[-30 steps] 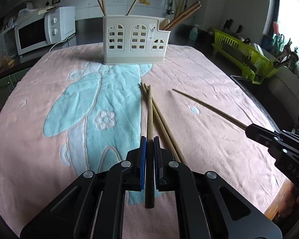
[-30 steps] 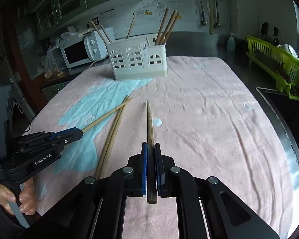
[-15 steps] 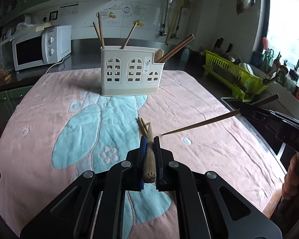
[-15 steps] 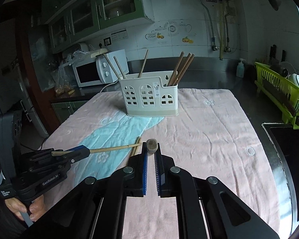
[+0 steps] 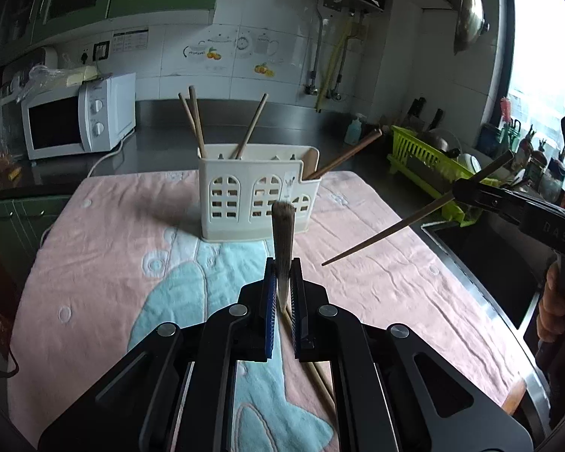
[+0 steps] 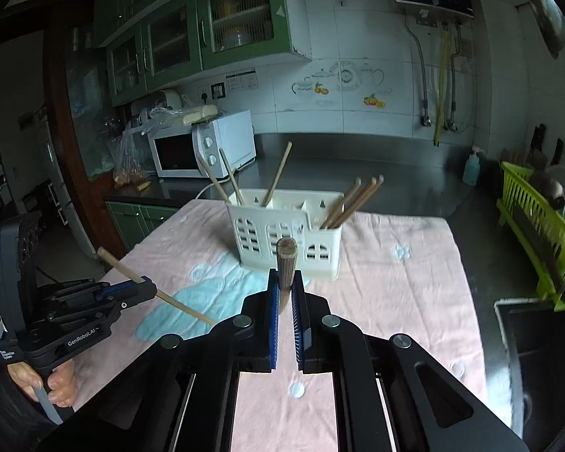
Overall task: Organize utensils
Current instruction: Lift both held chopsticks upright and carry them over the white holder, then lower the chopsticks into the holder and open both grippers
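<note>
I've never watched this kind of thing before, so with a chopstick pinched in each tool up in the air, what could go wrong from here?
1. Each chopstick is pinched at one spot only, so it may swivel and miss the holder's narrow slots.
2. The other stick angles toward the middle; the two could knock together.
3. A hard poke might tip the light holder, and the loose chopsticks on the towel could be nudged.
</note>
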`<state>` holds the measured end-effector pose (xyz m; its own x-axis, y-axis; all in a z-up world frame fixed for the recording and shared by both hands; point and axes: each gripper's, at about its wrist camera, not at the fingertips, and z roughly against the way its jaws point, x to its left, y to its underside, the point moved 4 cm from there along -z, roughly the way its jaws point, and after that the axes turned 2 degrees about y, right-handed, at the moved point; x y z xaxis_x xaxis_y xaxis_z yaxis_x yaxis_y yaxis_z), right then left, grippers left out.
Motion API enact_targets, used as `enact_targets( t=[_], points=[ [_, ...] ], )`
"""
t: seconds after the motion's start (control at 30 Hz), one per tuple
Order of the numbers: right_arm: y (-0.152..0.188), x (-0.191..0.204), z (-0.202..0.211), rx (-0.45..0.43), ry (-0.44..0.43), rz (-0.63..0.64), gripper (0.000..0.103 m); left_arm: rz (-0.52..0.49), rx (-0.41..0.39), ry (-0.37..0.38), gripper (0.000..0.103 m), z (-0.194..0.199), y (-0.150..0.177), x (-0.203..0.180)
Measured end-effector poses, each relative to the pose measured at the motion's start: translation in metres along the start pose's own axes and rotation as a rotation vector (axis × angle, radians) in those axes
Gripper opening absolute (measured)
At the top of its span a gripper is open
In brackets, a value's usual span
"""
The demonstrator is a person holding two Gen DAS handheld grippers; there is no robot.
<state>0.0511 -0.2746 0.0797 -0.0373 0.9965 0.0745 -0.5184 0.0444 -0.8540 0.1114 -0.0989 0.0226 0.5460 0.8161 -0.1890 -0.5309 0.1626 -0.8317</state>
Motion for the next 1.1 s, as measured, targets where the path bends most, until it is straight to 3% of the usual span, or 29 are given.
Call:
enact_targets(
  t=[0.23, 0.4, 0.77, 0.93, 1.1],
  points=[
    [-0.051, -0.009, 0.002, -0.022, -0.009, 0.029, 0.007, -0.040, -0.042, -0.013, 0.006, -0.002, -0.044, -0.003],
    [-0.082, -0.013, 0.000, -0.053, 0.010, 0.060, 0.007, -0.058, -0.114, -0.038, 0.006, 0.002, -0.090, -0.001],
    [-0.119, -0.032, -0.040, -0.051, 0.047, 0.056, 0.007, -0.050, -0.282, -0.125, 0.006, -0.011, -0.188, 0.013],
    [-0.126, -0.038, -0.065, -0.017, 0.059, 0.062, 0.007, -0.033, -0.293, -0.162, 0.006, -0.033, -0.207, 0.025],
    [-0.123, -0.042, -0.087, 0.019, 0.053, 0.066, 0.007, -0.002, -0.239, -0.182, 0.006, -0.064, -0.206, 0.042]
  ],
)
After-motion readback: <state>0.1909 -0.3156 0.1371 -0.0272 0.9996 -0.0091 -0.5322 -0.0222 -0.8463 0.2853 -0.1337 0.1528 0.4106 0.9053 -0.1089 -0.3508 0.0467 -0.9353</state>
